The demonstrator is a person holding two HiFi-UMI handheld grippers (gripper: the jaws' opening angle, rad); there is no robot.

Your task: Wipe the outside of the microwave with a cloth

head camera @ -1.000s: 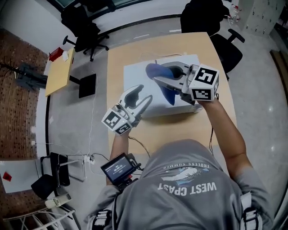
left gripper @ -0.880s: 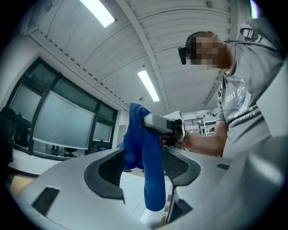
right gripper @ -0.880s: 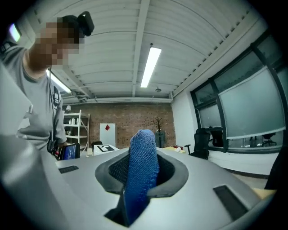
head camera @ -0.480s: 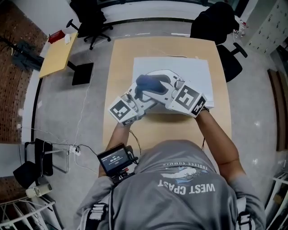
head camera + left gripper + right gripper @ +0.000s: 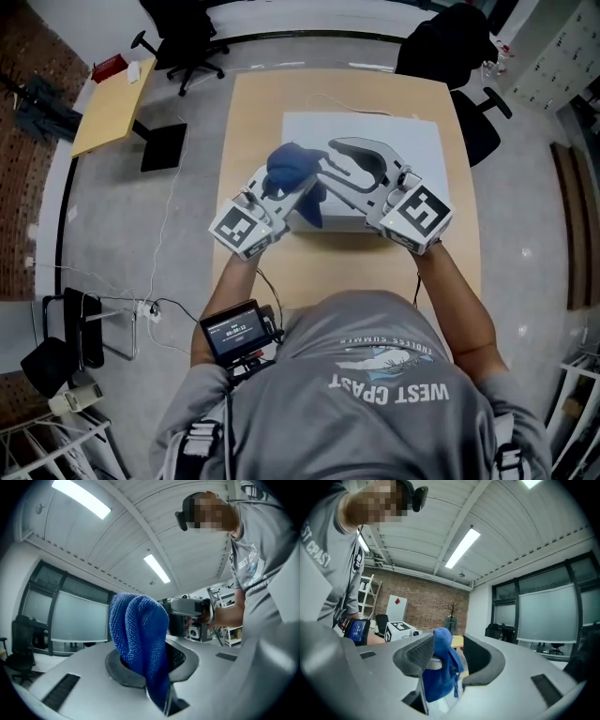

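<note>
The cloth [image 5: 292,169], a blue terry rag with a nubbly looped weave, is bunched into a soft lump over the front left corner of the microwave [image 5: 403,141]; whether it touches the casing cannot be told. The left gripper [image 5: 149,668] has it clamped. Its jaws have just been closing, and its own view shows the dark ribbed pads pinched on a fold, with the rest of the cloth bulging above them. The right gripper [image 5: 449,651] sits over the microwave's front edge, just right of the cloth, its jaws spread wide after just opening. In its own view the cloth shows between the textured pads and is not squeezed by them. Both grippers are smooth pale grey moulded plastic. The left marker cube [image 5: 242,230] and the right marker cube [image 5: 419,216], printed with black-and-white squares, lie just in front of the microwave. The microwave is a plain white box with a flat matt top, and from above its inside is hidden. It stands on a rectangular light wooden table [image 5: 253,103]. Black office chairs [image 5: 178,37] stand beyond the microwave, past the table's far edge, on a glossy grey floor [image 5: 187,244]
</note>
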